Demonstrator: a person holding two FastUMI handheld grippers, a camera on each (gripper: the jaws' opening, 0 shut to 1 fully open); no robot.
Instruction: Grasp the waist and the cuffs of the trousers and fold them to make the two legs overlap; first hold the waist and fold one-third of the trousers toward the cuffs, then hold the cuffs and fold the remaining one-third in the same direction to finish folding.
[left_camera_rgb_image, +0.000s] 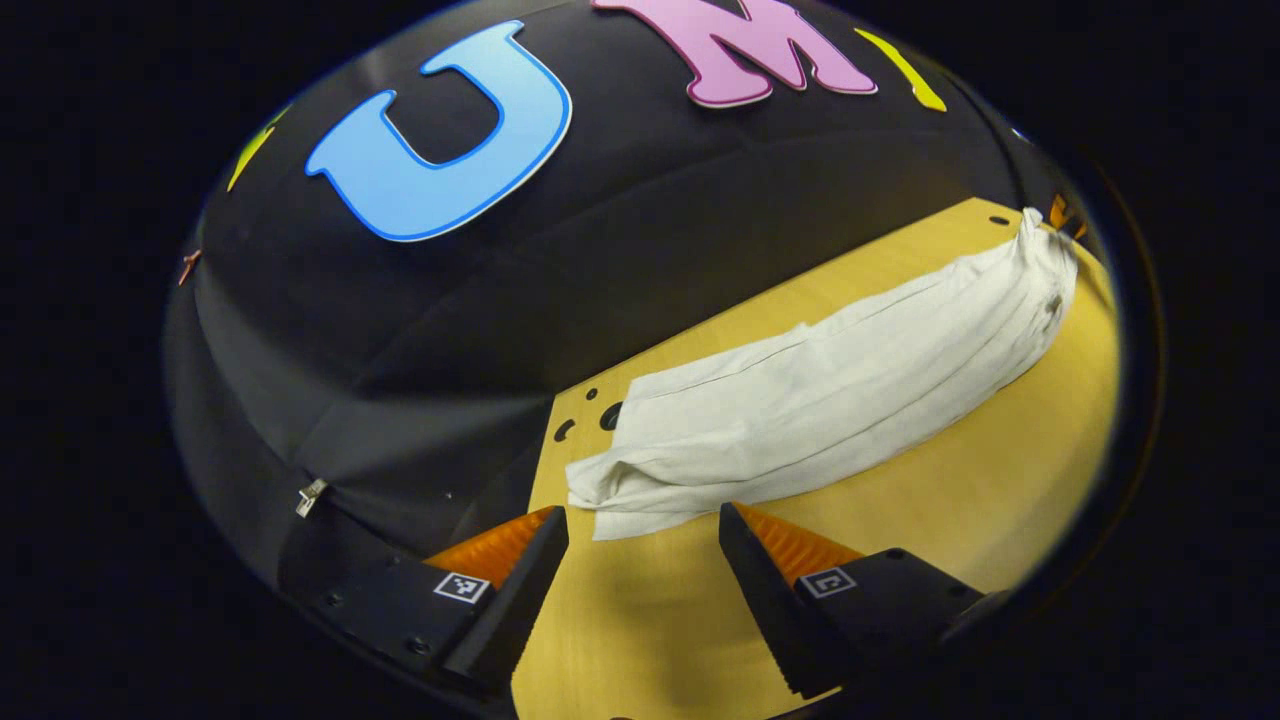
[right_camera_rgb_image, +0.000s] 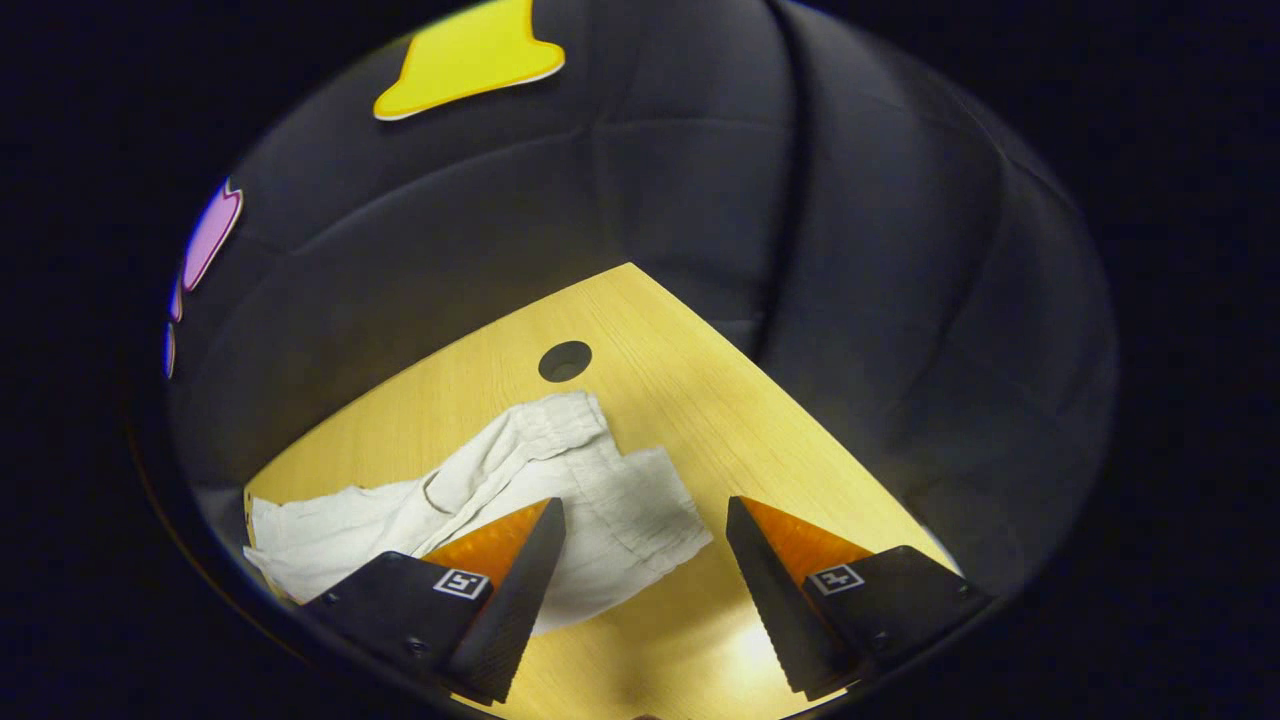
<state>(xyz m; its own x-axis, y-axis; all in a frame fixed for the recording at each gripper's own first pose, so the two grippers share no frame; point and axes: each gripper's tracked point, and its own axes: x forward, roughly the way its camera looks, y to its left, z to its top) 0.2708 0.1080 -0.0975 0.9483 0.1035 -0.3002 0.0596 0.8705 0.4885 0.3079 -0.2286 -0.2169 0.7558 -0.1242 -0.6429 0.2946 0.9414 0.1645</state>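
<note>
I hold a gripper in each hand, and both sit low over the desk (left_camera_rgb_image: 1000, 500). My left gripper (left_camera_rgb_image: 643, 545) has its two fingers spread wide apart with nothing between them. My right gripper (right_camera_rgb_image: 645, 540) is spread wide too and pinches nothing.

The white trousers (left_camera_rgb_image: 830, 400) lie long and bunched up on the desk. In the left gripper view one end lies just past my fingertips, near the desk edge by the small holes (left_camera_rgb_image: 600, 410) and the black wall. I think this end is the cuffs. The cloth runs away from me toward the far corner of the desk.

In the right gripper view the other end of the trousers (right_camera_rgb_image: 600, 480) sits near the round hole (right_camera_rgb_image: 565, 361), close to a desk corner. I think this end is the waist, because it looks gathered. My left fingertip is over the cloth there, but I can't tell if it touches.

What could go wrong? The cloth is wrinkled, so I might pinch one layer and the other leg would stay behind. Then the legs would not lie on top of each other. The cuffs are close to the edge, so a push could slide them off.
</note>
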